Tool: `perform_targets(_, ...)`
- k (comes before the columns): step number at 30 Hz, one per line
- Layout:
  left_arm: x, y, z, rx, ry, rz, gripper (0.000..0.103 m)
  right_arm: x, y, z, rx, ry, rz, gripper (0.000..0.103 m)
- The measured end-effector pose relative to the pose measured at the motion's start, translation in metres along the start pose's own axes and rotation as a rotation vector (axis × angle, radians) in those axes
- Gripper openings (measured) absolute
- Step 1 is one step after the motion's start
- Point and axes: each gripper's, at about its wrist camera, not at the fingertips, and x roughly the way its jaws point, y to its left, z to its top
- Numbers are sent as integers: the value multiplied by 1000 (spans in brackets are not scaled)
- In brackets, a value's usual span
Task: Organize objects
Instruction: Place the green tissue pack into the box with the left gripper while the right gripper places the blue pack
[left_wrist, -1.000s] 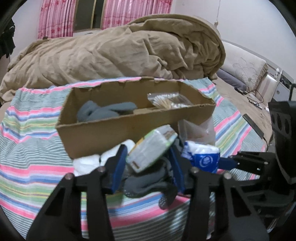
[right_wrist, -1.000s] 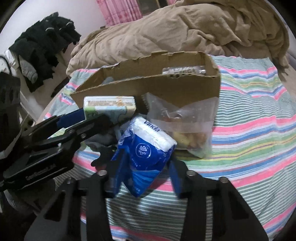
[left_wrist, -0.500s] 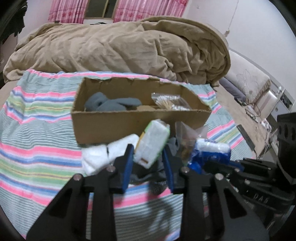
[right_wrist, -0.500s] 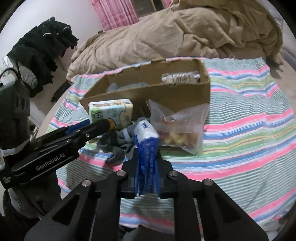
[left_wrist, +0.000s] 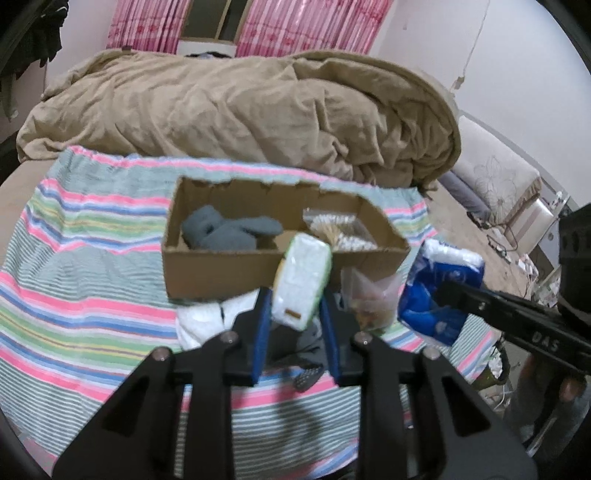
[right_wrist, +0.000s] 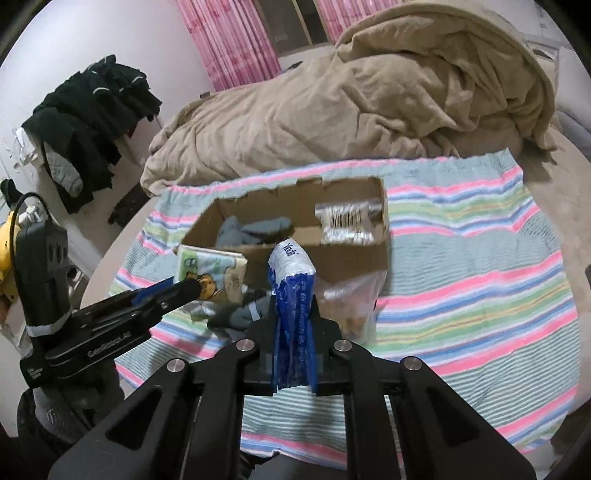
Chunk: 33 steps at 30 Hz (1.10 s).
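A cardboard box (left_wrist: 221, 267) (right_wrist: 354, 258) stands on the striped blanket. It holds grey socks (left_wrist: 229, 229) and a clear bag of cotton swabs (right_wrist: 347, 221). My left gripper (left_wrist: 295, 325) is shut on a green-and-white tissue pack (left_wrist: 301, 280) (right_wrist: 210, 275), held above the blanket in front of the box. My right gripper (right_wrist: 293, 354) is shut on a blue Vinda tissue pack (right_wrist: 293, 310) (left_wrist: 439, 291), lifted to the right of the left one. White socks (left_wrist: 207, 317), dark grey socks (right_wrist: 240, 314) and a clear snack bag (left_wrist: 369, 299) lie in front of the box.
A bunched tan duvet (left_wrist: 258, 110) fills the bed behind the box. The striped blanket (right_wrist: 480, 295) spreads out to the right. Black clothes (right_wrist: 92, 122) hang at the left. A white bedside unit with cables (left_wrist: 517, 206) stands off the bed at the right.
Both grippers closed on their tissue packs and lifted them up and back from the blanket. The box interior now shows from above.
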Motion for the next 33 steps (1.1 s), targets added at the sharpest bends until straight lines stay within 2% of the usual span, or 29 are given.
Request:
perform_targets(8, -30, -11, 32, 13, -83, -6, 27, -15, -8, 19, -4, -48, 3, 12)
perform_targets(16, -25, -15, 59, 30, -110, -10, 27, -11, -9, 51, -42, -97, 5, 12)
perform_targets(26, 24, -2, 72, 31, -77, 14, 27, 41, -6, 78, -88, -67, 16, 12)
perform_targets(33, 75, 12, 63, 5, 15, 15, 27, 87, -12, 72, -72, 23, 40, 12)
